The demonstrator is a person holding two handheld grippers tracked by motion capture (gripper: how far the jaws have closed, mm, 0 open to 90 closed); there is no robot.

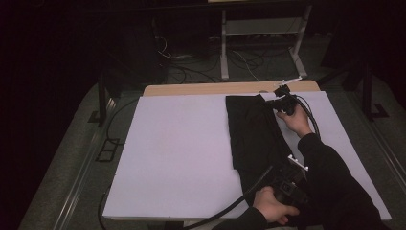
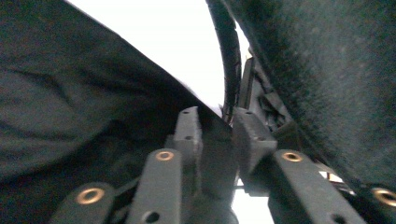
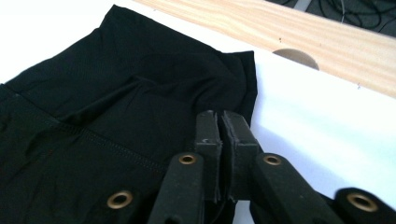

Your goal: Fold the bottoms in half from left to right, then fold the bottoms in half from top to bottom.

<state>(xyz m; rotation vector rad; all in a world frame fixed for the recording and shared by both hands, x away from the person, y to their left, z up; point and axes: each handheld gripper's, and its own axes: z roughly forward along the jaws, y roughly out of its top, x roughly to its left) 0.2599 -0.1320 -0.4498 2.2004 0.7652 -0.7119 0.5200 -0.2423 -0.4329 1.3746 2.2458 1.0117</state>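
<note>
High view: a black folded fabric garment lies as a long strip on the right half of the white-covered tabletop, running from its far edge toward the person. The right tongs sit at the garment's far right corner, pressed together on the cloth edge, as the right gripper view confirms. The left tongs at the near end stand slightly parted, cloth between them. No readable writing or labels show.

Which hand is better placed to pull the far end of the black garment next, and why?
Right: the right gripper is clamped on the black garment at its far edge, while the left gripper stands apart at the near end.
</note>
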